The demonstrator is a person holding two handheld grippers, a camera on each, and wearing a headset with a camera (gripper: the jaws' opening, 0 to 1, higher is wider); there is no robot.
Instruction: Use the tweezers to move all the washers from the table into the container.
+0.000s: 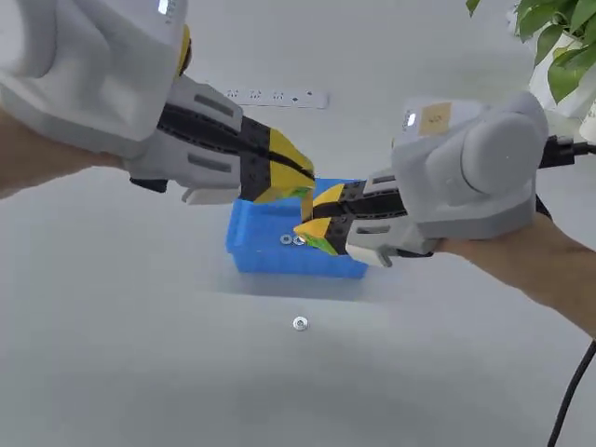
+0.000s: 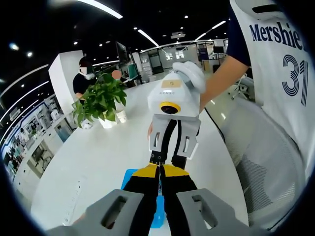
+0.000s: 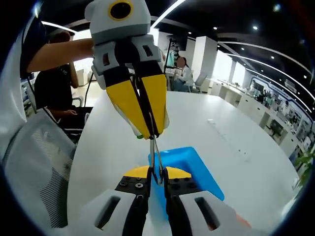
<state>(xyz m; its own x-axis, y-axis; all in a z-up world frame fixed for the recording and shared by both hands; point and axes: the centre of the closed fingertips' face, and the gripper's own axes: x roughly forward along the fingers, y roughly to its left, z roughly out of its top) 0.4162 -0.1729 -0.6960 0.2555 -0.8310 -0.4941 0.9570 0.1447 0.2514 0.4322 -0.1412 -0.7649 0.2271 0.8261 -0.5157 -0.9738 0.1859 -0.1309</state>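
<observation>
Overhead, the left gripper (image 1: pixel 303 177) and the right gripper (image 1: pixel 312 231) meet tip to tip above the blue plastic rectangular container (image 1: pixel 270 259) on the white table (image 1: pixel 130 354). From the right gripper view, the thin metal tweezers (image 3: pixel 155 157) run between the two. The left gripper's yellow jaws are pressed together on one end of the tool. The right gripper's own jaws are closed on the other end, over the container. Two small round metal washers (image 1: pixel 292 240) lie inside the container. One more lone metal washer (image 1: pixel 300 323) sits on the table, near the container's front wall but apart from it.
</observation>
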